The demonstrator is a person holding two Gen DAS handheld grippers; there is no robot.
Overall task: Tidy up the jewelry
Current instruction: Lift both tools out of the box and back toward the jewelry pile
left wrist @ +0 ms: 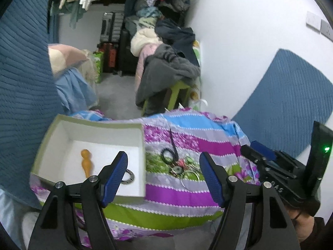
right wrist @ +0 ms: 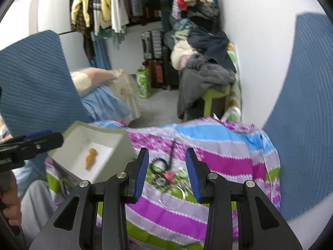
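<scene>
An open white box (left wrist: 129, 189) with grey-green walls sits on a striped floral cloth (left wrist: 183, 193). Inside lie an orange pendant (left wrist: 87, 162) and a dark ring-shaped bracelet (left wrist: 129, 177). A heap of jewelry (left wrist: 181, 166) lies on the cloth to the right of the box: a black beaded bracelet (left wrist: 167, 155), a pink piece and thin silver bangles (right wrist: 172, 198). My left gripper (left wrist: 163, 168) is open and empty, its left finger over the box. My right gripper (right wrist: 167, 162) is open and empty just above the heap (right wrist: 168, 176). The box (right wrist: 122, 148) and pendant (right wrist: 91, 158) show left of it.
Blue ribbed cushions (left wrist: 22, 83) stand to the left and right (right wrist: 303, 125). Beyond the cloth are a green stool (left wrist: 179, 91) piled with clothes, suitcases (left wrist: 112, 41) and a hanging clothes rail (right wrist: 124, 4). A white wall (left wrist: 249, 41) runs along the right.
</scene>
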